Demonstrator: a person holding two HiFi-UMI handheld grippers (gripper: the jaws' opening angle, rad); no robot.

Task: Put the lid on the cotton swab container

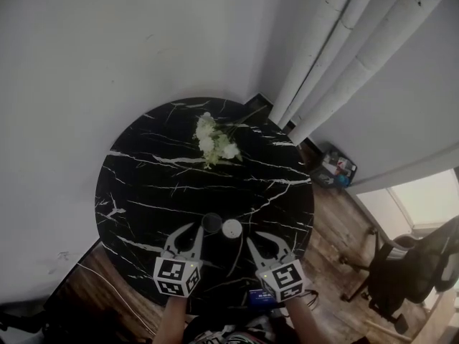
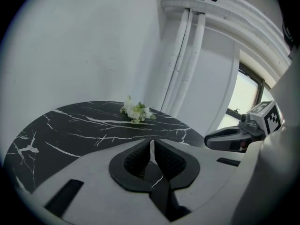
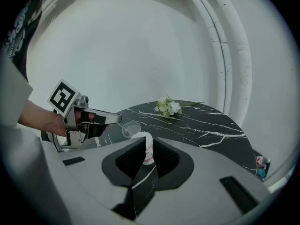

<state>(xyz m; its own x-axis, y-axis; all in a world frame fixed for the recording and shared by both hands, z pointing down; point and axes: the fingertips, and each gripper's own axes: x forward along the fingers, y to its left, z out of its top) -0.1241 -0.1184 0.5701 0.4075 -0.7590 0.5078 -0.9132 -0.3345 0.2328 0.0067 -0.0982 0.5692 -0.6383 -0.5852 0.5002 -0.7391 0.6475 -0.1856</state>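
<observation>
The cotton swab container is a small white tub, open-topped, on the near part of the round black marble table. Its clear round lid lies flat just to its left. My left gripper is shut and empty, its tips just short of the lid. My right gripper is shut and empty too, a little right of the container. In the right gripper view the container shows ahead past the jaws, with the lid and the left gripper beyond. The left gripper view shows neither lid nor container.
A sprig of white flowers lies at the far side of the table. White pipes run down the wall corner behind it. On the wooden floor at the right stand a small box of items and an office chair.
</observation>
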